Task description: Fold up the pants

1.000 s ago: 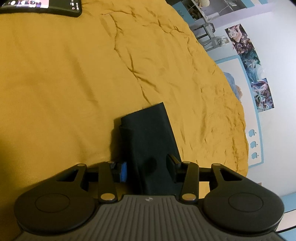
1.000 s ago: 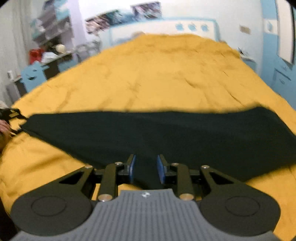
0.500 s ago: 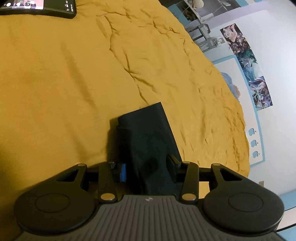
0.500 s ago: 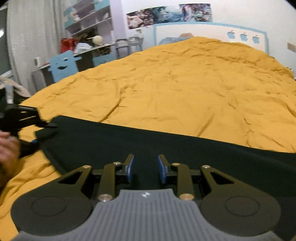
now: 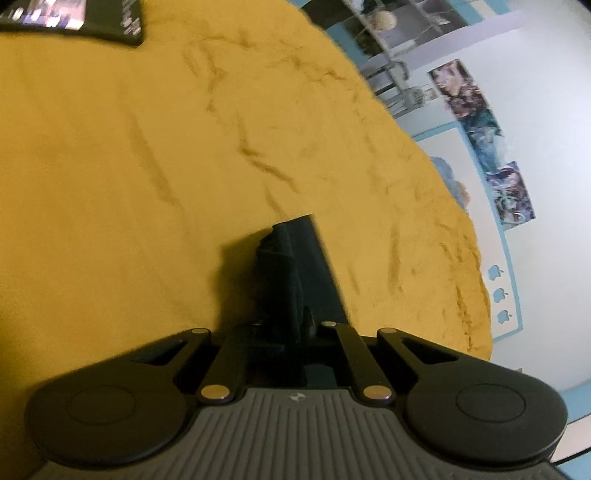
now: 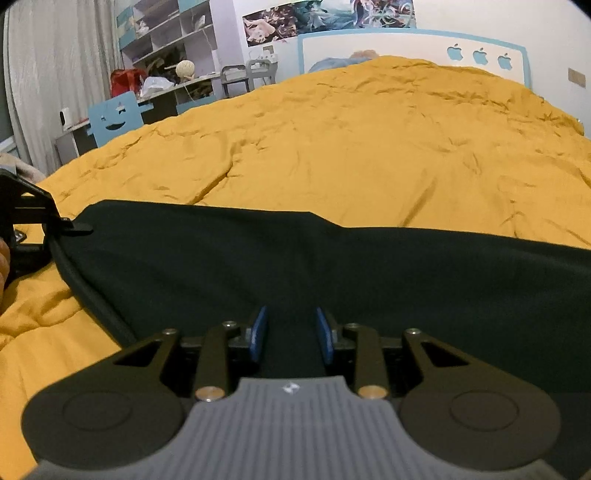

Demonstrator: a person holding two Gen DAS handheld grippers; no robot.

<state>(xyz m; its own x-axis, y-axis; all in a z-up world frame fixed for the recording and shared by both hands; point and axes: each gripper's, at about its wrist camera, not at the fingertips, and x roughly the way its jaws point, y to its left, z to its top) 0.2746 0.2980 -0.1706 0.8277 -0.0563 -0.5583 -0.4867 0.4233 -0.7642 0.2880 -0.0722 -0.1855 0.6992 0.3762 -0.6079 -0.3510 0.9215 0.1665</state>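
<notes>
Dark pants (image 6: pixel 332 266) lie flat across the yellow bedspread (image 6: pixel 369 147) in the right wrist view. My right gripper (image 6: pixel 291 336) hovers over their near edge with its blue pads apart and nothing between them. In the left wrist view my left gripper (image 5: pixel 291 325) is shut on the end of the pants (image 5: pixel 295 258), and the cloth bunches into a narrow fold between the jaws. That left gripper also shows at the far left of the right wrist view (image 6: pixel 74 225), holding the pants' left end.
A black tablet (image 5: pixel 74 18) lies on the bedspread (image 5: pixel 147 147) at the far top left. Past the bed stand a desk with shelves (image 6: pixel 166 74), a blue chair (image 6: pixel 114 118) and a headboard (image 6: pixel 443 48) against the wall.
My left gripper has closed on the end of the pants, which was lying flat between open jaws. The right gripper has moved in over the pants and stays open.
</notes>
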